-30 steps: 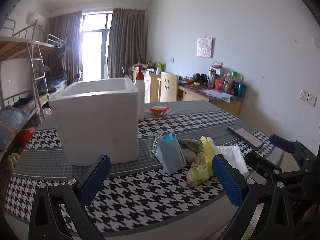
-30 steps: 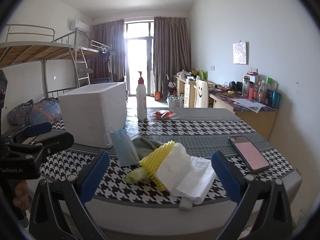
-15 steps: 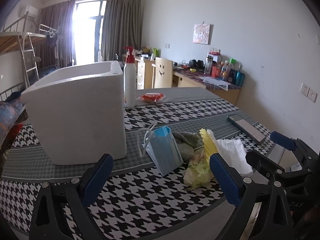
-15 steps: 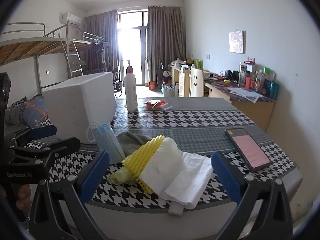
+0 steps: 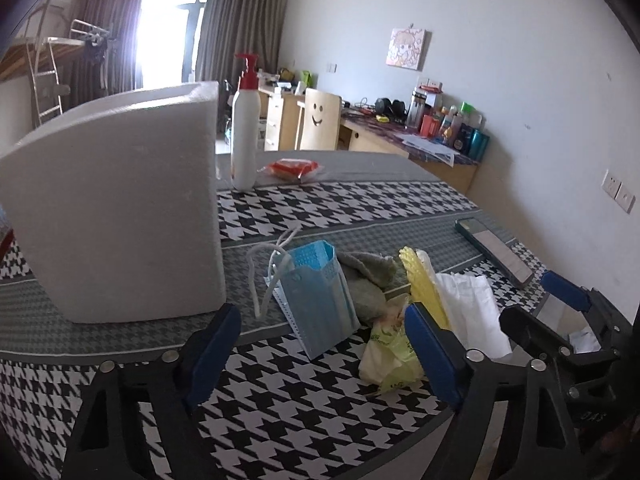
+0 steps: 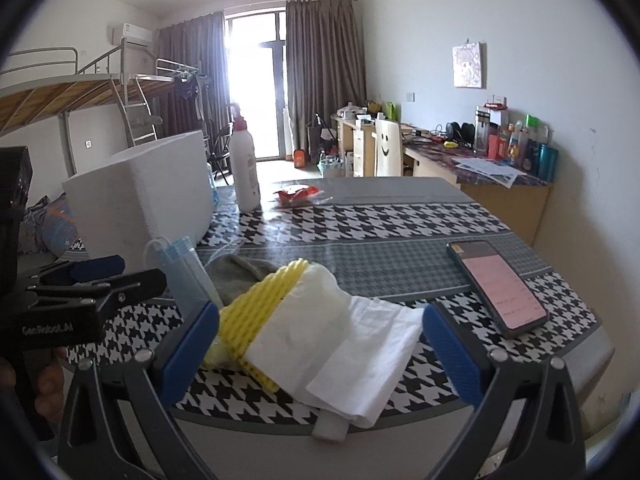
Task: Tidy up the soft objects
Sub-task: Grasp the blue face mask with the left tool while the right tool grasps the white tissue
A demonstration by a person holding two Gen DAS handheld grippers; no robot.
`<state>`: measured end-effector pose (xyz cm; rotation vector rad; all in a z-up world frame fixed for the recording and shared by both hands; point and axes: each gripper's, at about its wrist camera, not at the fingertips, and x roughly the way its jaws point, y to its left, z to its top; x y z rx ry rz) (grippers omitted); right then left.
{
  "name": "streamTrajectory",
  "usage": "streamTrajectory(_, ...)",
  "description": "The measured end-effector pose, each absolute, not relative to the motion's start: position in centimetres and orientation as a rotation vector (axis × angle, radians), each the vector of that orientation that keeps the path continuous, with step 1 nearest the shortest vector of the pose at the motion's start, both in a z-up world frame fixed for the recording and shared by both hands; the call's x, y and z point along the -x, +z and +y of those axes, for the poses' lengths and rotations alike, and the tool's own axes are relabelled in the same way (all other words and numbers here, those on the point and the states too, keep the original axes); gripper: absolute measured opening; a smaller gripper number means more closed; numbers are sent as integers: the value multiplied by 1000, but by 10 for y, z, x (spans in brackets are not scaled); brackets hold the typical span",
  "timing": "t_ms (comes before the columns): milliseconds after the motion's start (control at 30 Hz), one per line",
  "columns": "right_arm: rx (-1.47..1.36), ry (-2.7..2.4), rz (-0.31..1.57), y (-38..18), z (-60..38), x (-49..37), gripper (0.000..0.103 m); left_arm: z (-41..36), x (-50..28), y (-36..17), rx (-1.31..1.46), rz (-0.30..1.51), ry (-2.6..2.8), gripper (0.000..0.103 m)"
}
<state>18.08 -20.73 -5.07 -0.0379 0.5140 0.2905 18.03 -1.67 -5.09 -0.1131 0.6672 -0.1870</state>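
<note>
Pile of soft things near the front edge of the table (image 6: 400, 224), just beside the white foam box (image 5: 120, 216). In the pile: blue face mask (image 5: 316, 300) nearest the box, propped up, white ear loops reaching toward the box wall; grey cloth (image 5: 368, 276) behind the mask; yellow foam net (image 6: 264, 300) next along, away from the box; white tissue (image 6: 360, 344) on the far side of the net from the box, one corner hanging over the table edge; crumpled yellow-green plastic bag (image 5: 392, 356) at the front of the pile.

Left gripper (image 5: 320, 352) low before the table edge in front of the box, jaws closing but apart, nothing pressed between the blue pads, mask and bag framed beyond them. Right gripper (image 6: 320, 348) further from the box, jaws spread wide, holding nothing, tissue and net lying in the gap ahead of the pads; contact not certain. Hand (image 6: 44, 384) around the left gripper's handle, seen at the edge of the right wrist view.

Phone (image 6: 496, 288) flat, screen up, well apart from the box, past the pile. White pump bottle (image 5: 245, 136) with red top upright just behind the box's back corner. Red packet (image 5: 294, 169) beside the bottle, away from the box. Black-and-white houndstooth cloth under everything.
</note>
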Motion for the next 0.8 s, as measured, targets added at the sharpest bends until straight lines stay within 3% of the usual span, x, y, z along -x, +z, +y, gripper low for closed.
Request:
streamTrajectory(400,41,267,550,-61,-215,-192,103,-19,-206,-72,159,760,-211,62)
streamTrajectory(800,35,246,599,-72,-222,-202,103,-25,-218,-77,168,766,-237,11)
